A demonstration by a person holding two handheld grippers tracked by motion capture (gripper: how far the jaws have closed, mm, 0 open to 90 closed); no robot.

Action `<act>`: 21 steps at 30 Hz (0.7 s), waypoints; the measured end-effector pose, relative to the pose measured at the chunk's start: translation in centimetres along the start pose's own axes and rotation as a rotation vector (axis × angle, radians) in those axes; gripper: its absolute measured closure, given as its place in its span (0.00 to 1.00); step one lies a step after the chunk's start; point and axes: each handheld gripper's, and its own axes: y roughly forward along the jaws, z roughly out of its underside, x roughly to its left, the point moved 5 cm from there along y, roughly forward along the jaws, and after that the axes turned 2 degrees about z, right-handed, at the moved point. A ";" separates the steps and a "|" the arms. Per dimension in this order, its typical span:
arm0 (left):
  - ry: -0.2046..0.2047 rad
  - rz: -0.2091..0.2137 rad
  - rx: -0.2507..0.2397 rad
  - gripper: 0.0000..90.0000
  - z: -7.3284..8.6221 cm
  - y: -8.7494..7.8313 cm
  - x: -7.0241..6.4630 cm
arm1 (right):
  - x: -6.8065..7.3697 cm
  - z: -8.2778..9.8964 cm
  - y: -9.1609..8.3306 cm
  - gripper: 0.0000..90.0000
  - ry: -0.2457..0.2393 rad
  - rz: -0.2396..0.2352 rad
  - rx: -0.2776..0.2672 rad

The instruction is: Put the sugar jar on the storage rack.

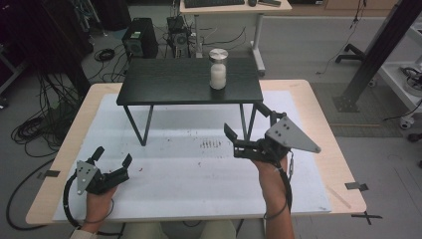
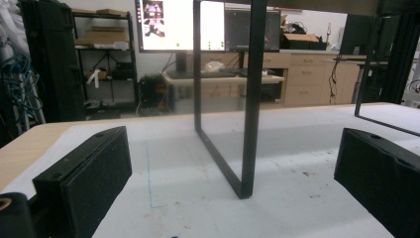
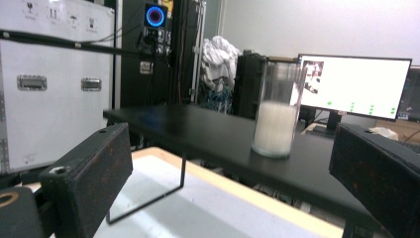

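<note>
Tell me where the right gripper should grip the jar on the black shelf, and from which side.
Probably around the jar's straight glass wall at mid-height, below the metal lid, coming level from the person's side. It stands upright near the black shelf's front edge, and the right gripper, jaws open, already faces it, as the right gripper view shows.

A worktop (image 1: 318,164) has a big mat (image 1: 199,169) lying on it. A small table (image 1: 174,82) stands on the far part of the mat. A jar (image 1: 218,68) stands upright on the small table, toward its right side.

The left gripper (image 1: 113,158) is over the near left part of the mat, in front of the small table's left leg (image 2: 237,163). The right gripper (image 1: 245,124) is over the right part of the mat, in front of the jar and well apart from it.
</note>
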 end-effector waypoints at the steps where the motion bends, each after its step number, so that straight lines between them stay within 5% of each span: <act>1: 0.000 0.000 0.000 0.02 0.0 0.0 0.0 | 0.0 0.0 0.0 0.03 0.000 0.000 0.000; 9: -0.002 0.000 -0.002 0.01 0.0 0.0 0.0 | 0.6 3.7 -1.7 0.03 -0.003 0.033 -0.046; 21: -0.002 0.001 -0.002 0.00 0.0 0.0 0.0 | -0.6 9.4 -3.4 0.03 0.038 0.130 -0.061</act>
